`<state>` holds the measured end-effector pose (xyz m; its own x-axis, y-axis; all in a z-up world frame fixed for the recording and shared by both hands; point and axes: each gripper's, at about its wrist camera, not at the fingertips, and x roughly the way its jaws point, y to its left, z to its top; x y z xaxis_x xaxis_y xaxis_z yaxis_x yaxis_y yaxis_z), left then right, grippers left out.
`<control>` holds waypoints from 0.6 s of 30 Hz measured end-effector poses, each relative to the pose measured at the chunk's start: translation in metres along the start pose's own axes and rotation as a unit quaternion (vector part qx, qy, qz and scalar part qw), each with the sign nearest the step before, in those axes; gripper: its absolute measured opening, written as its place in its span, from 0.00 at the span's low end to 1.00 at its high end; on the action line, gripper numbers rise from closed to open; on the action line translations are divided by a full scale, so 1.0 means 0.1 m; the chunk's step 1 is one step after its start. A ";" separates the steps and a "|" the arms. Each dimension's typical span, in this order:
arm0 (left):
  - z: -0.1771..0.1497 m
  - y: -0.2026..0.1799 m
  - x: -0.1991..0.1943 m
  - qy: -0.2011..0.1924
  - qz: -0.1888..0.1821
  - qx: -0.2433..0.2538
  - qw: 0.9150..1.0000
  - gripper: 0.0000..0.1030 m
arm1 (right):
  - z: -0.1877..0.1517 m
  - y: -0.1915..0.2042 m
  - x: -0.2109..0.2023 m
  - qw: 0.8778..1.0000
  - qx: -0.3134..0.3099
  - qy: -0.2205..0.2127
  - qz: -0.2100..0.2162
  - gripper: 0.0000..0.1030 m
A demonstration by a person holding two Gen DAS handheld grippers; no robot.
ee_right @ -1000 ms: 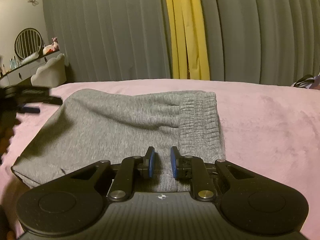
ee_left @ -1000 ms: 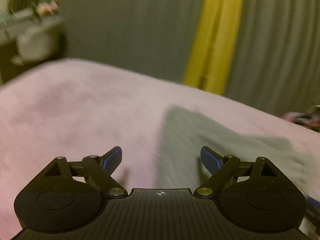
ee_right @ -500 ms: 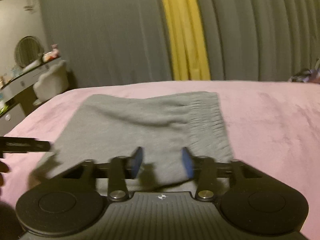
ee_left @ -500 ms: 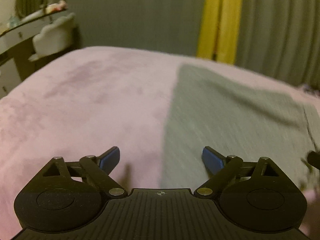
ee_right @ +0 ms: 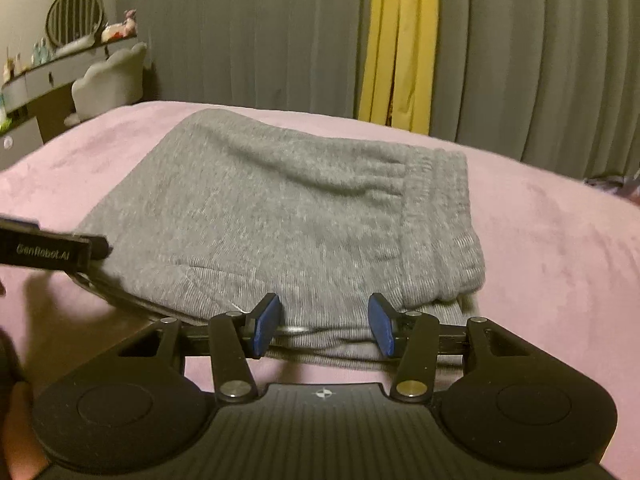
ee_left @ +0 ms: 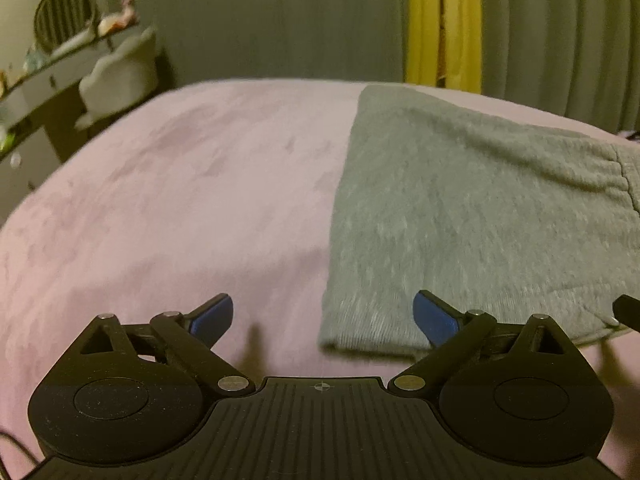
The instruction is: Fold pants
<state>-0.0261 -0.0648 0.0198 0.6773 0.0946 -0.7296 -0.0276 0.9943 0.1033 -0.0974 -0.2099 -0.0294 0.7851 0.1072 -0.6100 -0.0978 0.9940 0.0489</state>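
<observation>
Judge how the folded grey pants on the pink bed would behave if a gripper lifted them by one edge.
The grey pants look like soft knit that creases near the ribbed waistband, so they would likely droop and unfold. Stacked layers suggest only the top layer might lift. On the plush pink bed cover, pushing would probably bunch them rather than slide them.

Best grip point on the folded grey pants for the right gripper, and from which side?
Probably the near folded edge of the grey pants, just left of the elastic waistband. Come in low from the near side: the stacked layers end there in one straight edge facing the right gripper, whose jaws have just been opening and stand apart over it without pinching. The pink bedspread gives under the lower finger.
</observation>
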 end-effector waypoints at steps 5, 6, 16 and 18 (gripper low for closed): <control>-0.18 0.02 -0.06 0.102 -0.020 -0.017 0.994 0.98 | -0.14 -0.17 0.04 0.990 0.074 0.109 -0.046 0.84; -0.21 0.01 -0.08 0.113 -0.022 -0.018 0.993 0.98 | -0.16 -0.21 -0.05 0.990 0.097 0.093 -0.034 0.86; -0.36 -0.14 -0.52 0.098 -0.067 0.024 0.993 0.99 | -0.51 0.42 -0.38 0.995 -0.044 0.095 -0.002 0.96; -0.37 -0.15 -0.55 0.097 -0.070 0.030 0.992 0.99 | -0.48 0.43 -0.37 0.995 -0.040 0.096 0.002 0.96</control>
<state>-0.0903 -0.0833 0.0330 0.5171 -0.0309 -0.8554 0.1047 0.9941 0.0274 -0.1602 -0.1723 -0.0431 0.6544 0.0970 -0.7499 -0.1545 0.9880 -0.0070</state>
